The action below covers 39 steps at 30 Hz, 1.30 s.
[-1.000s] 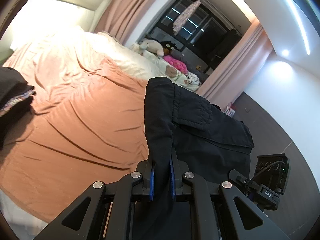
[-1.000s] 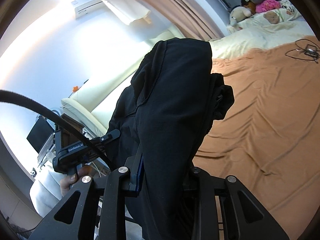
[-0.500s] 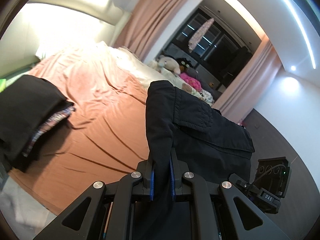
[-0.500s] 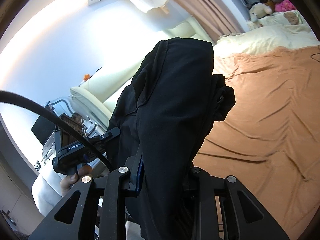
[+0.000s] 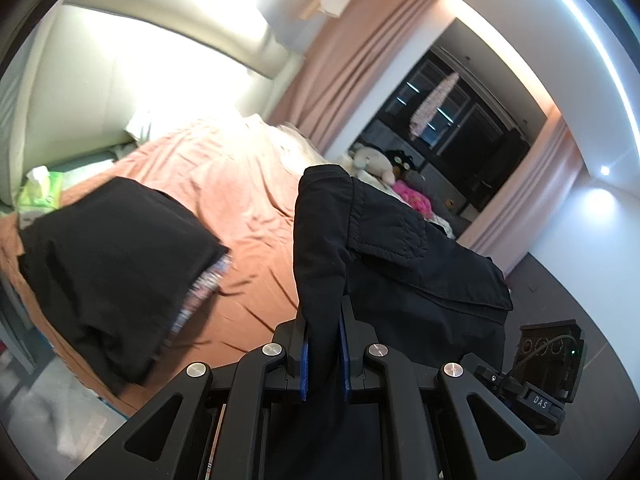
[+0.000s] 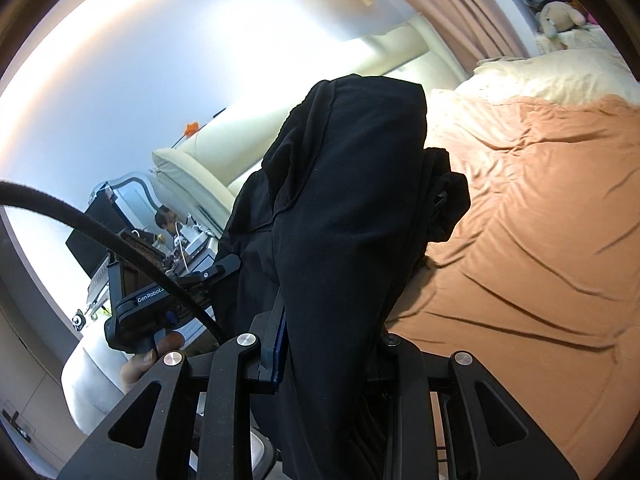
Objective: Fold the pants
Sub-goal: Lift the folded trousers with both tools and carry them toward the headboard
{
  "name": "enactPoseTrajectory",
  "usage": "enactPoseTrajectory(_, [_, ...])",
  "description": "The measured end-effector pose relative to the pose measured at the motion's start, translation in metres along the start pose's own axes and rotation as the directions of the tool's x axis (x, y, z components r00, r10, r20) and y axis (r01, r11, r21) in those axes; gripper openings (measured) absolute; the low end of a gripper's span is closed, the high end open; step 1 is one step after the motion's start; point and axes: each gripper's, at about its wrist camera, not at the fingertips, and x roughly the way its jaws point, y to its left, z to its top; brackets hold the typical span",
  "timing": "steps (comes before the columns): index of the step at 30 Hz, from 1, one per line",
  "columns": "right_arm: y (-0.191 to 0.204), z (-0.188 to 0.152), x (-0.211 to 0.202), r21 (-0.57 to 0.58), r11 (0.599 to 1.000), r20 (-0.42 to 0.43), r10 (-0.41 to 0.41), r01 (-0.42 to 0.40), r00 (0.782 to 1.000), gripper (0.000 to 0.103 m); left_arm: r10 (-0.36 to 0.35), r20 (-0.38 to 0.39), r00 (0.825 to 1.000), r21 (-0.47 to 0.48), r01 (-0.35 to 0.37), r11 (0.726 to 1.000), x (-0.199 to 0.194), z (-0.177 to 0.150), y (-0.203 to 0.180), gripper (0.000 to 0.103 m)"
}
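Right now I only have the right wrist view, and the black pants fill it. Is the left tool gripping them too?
Observer: Yes. The left tool is shut on a fold of the black pants.
Operator: Is anything lying on the bed on that side?
Observer: A stack of folded dark clothes lies on the orange sheet, near its edge.
Operator: Anything beyond that stack?
Observer: A green tissue pack sits just past it.

The black cotton pants with a stitched flap pocket (image 5: pixel 384 248) are hanging bunched in the air above the orange bedsheet, draping in thick folds, with one bundled end (image 6: pixel 344 208) standing upright and sagging down either side.
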Motion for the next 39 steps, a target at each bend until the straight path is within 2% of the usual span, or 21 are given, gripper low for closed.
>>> enactPoseTrajectory(9, [0.012,0.014,0.057,-0.008,1.000,-0.034,0.022,-0.022,0.999,0.023,0.067,0.045,0.997,-0.013,-0.066,0.998,-0.017,0.033,0.038,0.012])
enactPoseTrajectory(18, [0.030,0.026,0.111,-0.006,0.999,-0.056,0.053,-0.054,0.997,0.022,0.139,0.087,0.986,-0.024,-0.137,0.990,-0.034,0.067,0.075,0.012])
enactPoseTrajectory(23, [0.042,0.027,0.141,-0.003,0.999,-0.052,0.044,-0.044,0.998,0.022,0.178,0.099,0.979,-0.027,-0.176,0.984,-0.040,0.085,0.095,0.012])
enactPoseTrajectory(32, [0.058,0.027,0.174,0.005,0.999,-0.059,0.038,-0.037,0.998,0.022,0.221,0.086,0.972,-0.043,-0.218,0.975,-0.030,0.119,0.127,0.012])
enactPoseTrajectory(39, [0.056,0.031,0.194,0.039,0.999,-0.064,0.029,-0.027,0.998,0.022,0.251,0.067,0.966,-0.037,-0.249,0.968,-0.005,0.136,0.141,0.012])
